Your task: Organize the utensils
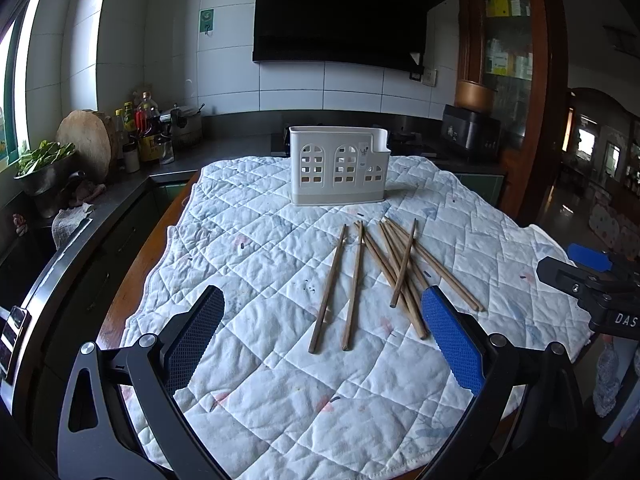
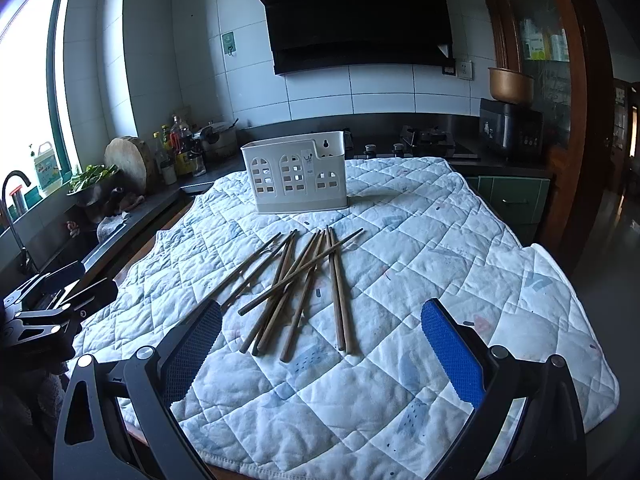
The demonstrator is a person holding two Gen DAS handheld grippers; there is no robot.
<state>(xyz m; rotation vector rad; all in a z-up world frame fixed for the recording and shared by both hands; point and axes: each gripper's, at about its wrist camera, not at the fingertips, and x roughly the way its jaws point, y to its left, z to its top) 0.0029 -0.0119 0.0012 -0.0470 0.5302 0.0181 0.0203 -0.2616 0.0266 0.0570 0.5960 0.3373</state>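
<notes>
Several wooden chopsticks lie loose and crossed on a white quilted cloth; they also show in the right wrist view. A white plastic utensil holder with arched cut-outs stands upright behind them, also in the right wrist view. My left gripper is open and empty, above the cloth just short of the chopsticks' near ends. My right gripper is open and empty, likewise just short of the pile. Each gripper shows at the other view's edge: the right one, the left one.
The quilted cloth covers a wooden table. A dark counter at the left holds bottles, a round chopping block and a bowl of greens. A stove and a black appliance stand behind, under a range hood.
</notes>
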